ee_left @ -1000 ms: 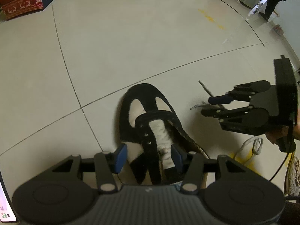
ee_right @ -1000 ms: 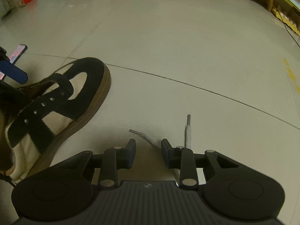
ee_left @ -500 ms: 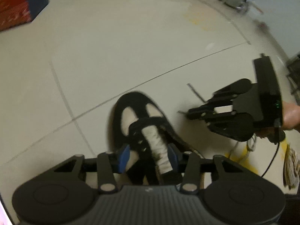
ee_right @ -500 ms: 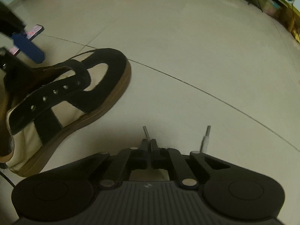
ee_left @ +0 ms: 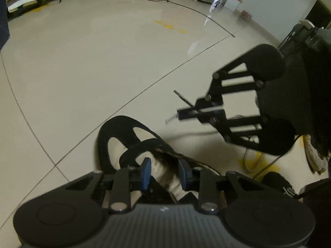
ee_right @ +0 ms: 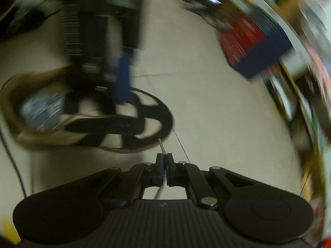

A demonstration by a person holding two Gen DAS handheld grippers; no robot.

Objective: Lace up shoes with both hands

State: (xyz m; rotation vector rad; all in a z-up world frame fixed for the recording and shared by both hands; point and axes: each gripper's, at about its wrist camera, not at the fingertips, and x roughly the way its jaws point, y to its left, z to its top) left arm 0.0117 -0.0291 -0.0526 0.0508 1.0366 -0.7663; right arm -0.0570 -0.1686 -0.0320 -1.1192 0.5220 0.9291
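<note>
Shoe [ee_left: 124, 138] on tiled floor [ee_left: 82, 62], eyelets empty, lacing not begun. Right gripper [ee_right: 163, 161] clenched on lace tip [ee_right: 161, 144] beside toe. Left gripper [ee_left: 164, 173] closing around tongue [ee_left: 163, 171], pads apparently not yet pressing.

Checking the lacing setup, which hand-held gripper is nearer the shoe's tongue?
Left. The left hand-held gripper straddles the tongue, jaws closing; the right hand-held gripper is off beside the shoe, pinching the lace tip.

right gripper [ee_right: 163, 161] jaws clamped on the lace tip [ee_right: 161, 144]; black-and-cream shoe [ee_right: 115, 124] on the tile floor [ee_right: 206, 113] just ahead-left, frame motion-blurred.
</note>
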